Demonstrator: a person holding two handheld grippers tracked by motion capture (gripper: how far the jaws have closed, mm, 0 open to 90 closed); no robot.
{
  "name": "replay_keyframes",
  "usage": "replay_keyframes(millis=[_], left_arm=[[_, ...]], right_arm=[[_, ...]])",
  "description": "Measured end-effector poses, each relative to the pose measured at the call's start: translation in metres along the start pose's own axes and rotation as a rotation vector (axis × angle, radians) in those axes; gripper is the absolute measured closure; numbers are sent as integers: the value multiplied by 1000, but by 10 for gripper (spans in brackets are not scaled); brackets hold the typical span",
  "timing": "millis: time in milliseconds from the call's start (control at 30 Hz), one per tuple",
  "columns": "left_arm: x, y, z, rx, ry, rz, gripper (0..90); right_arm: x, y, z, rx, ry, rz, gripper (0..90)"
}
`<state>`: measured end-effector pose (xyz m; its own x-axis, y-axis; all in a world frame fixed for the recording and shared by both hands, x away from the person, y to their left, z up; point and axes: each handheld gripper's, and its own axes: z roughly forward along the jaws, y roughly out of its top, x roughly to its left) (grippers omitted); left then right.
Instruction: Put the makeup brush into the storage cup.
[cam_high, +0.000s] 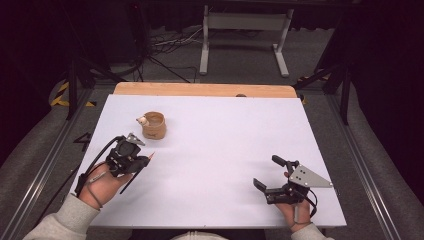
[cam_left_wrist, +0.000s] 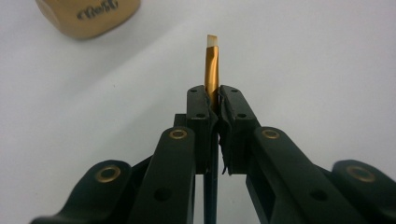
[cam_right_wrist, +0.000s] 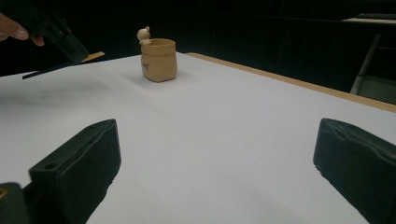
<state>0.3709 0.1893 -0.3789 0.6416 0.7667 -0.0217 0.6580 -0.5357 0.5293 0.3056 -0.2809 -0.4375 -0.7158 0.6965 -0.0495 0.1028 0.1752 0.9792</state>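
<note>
My left gripper (cam_high: 142, 159) is at the table's left, shut on a thin dark pencil (cam_high: 149, 156). In the left gripper view the pencil's gold band and pale tip (cam_left_wrist: 212, 60) stick out beyond the closed jaws of this gripper (cam_left_wrist: 213, 95), held above the white surface. A tan pot (cam_high: 154, 125) with a small figure on its rim stands just beyond it, and its base shows in the left gripper view (cam_left_wrist: 88, 16). My right gripper (cam_high: 265, 171) is near the front right, open and empty (cam_right_wrist: 215, 158). From there the pot (cam_right_wrist: 159, 59) and the left gripper (cam_right_wrist: 65, 39) show far off.
A white sheet covers the table (cam_high: 225, 135), with a wooden strip (cam_high: 200, 89) along its far edge. Beyond the table stand a grey metal frame (cam_high: 245, 30) and loose cables (cam_high: 170, 45) on the floor. Dark rails run along both sides.
</note>
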Motion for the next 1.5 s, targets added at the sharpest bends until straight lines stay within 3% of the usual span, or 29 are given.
replay_keyframes(millis=[267,500,800,1033,1133,1233,1300,1367,1400,1500], left_arm=[[2,3,-13,-97,-17,5,832],[0,3,-18,-215,-34,36,831],[-1,4,-23,-312,-47,51,832],[-3,5,-25,-395,-84,52,831],[0,6,-27,-456,-109,41,831],[1,6,-28,-503,-120,57,831],[1,6,-29,-532,-152,51,831],[2,7,-29,-547,-154,54,831],[3,7,-28,-581,-180,59,831],[5,6,-26,-610,-191,56,831]], right_arm=[[0,0,0,-1,1,0,10],[0,0,0,-2,3,0,10],[0,0,-1,-7,4,1,11],[0,0,-1,-12,4,0,10],[0,0,-1,-14,4,-5,10],[0,0,-1,-15,4,-3,10],[0,0,-1,-15,5,0,10],[0,0,-1,-16,5,0,10],[0,0,-1,-16,6,3,10],[0,0,-1,-16,6,3,10]])
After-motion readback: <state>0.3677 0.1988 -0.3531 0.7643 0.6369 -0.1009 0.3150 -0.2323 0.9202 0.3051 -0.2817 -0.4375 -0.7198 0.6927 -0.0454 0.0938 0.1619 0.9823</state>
